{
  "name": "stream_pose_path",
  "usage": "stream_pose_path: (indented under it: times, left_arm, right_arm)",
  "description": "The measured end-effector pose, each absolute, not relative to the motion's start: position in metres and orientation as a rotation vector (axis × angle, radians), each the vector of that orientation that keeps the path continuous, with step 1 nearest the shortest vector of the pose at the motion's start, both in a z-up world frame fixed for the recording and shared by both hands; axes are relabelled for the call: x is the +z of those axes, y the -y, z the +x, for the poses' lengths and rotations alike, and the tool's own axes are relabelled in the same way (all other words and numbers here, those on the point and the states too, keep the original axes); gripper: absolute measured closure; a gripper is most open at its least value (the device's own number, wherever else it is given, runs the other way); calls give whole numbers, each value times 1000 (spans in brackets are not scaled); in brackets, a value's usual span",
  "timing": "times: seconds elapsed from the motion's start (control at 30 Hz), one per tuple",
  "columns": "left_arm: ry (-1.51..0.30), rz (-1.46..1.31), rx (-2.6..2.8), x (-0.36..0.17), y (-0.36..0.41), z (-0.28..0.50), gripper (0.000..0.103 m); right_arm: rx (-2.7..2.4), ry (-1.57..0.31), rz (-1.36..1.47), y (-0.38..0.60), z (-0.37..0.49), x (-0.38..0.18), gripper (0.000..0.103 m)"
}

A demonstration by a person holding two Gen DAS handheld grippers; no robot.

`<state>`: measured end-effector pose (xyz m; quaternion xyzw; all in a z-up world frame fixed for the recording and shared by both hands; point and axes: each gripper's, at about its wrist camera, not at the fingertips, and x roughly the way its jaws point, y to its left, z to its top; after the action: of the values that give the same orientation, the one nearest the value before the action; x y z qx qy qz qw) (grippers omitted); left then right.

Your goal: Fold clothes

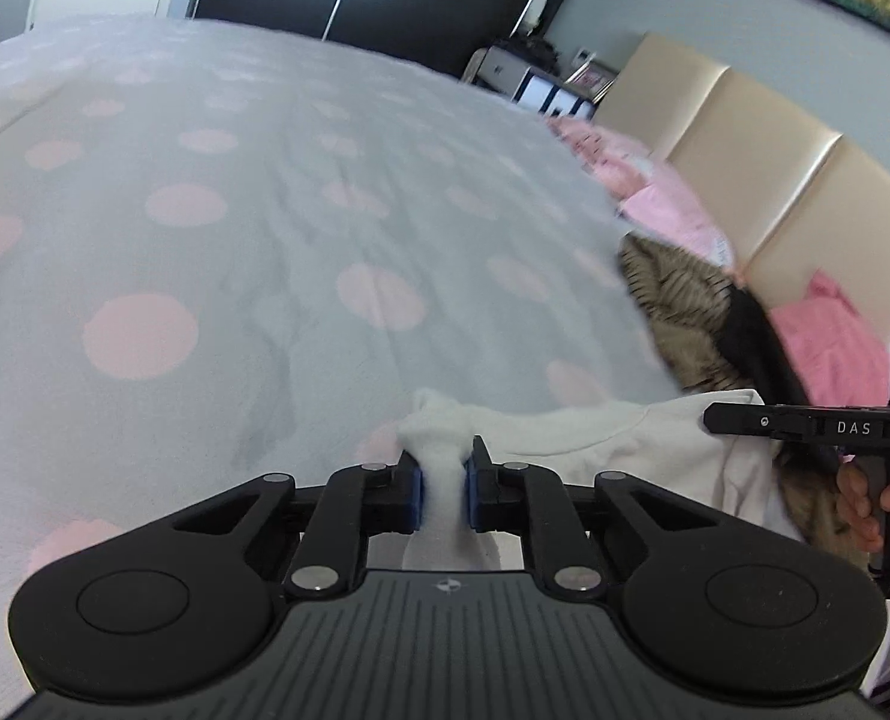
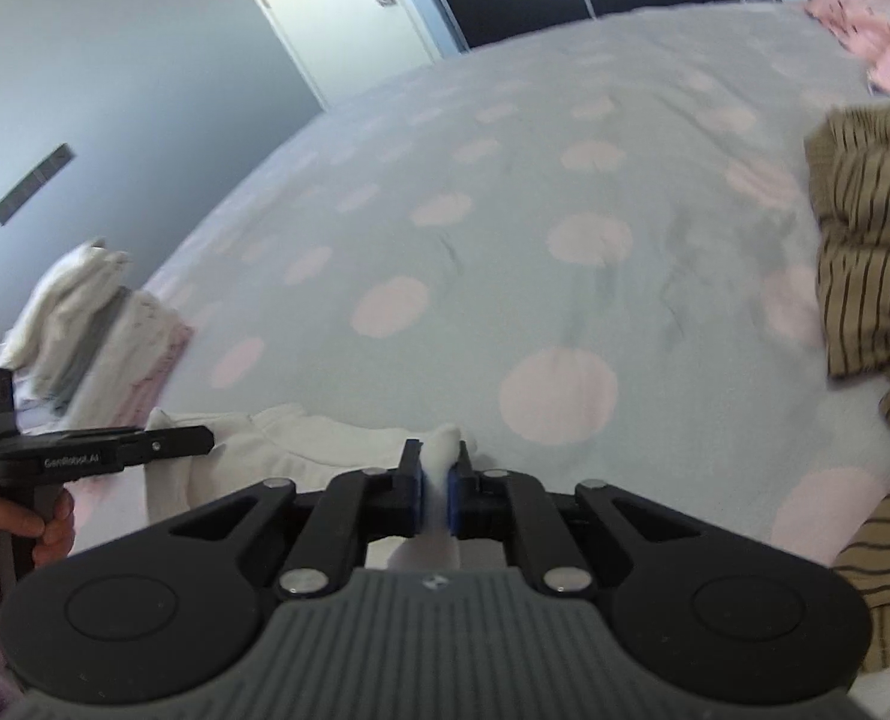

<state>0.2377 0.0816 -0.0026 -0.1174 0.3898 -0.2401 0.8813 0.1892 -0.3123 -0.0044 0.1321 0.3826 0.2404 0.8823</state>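
Wide bare stretch of dotted bedspread point(image 2: 505, 192) ahead of both grippers, open to passage. Blocked on the right by striped garment point(image 2: 865, 240) and pink clothes point(image 1: 655, 192) near the headboard point(image 1: 745, 180). Obstructed at far left edge by folded stack point(image 2: 91, 324).

- The left wrist camera sits just behind the left gripper point(image 1: 445, 483). It looks forward and down over the bed point(image 1: 265, 210), very close to it.
- On its right side it sees the right gripper point(image 1: 739, 417) side-on, and a padded headboard point(image 1: 745, 138) farther off.
- The right wrist camera sits just behind the right gripper point(image 2: 438, 489). It looks the same way, close to the bed.
- On its left side it sees the left gripper point(image 2: 175, 441), with a door point(image 2: 337, 18) far behind.
- Both views share the dotted bed, the white cloth point(image 1: 595, 438) and what may be the same striped cloth point(image 2: 865, 240).
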Motion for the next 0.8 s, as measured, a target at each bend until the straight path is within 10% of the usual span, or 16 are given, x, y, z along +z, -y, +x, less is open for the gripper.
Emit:
stream_pose_path:
  times: [0.4,0.8]
  left_arm:
    - [-665,-166,-697,84,-115,109,93]
    - [-866,96,-856,30,-102,5,93]
  right_arm:
    - [685,-589,159,328,44,87,94]
    - [830,-733,-85,323,-64,30,94]
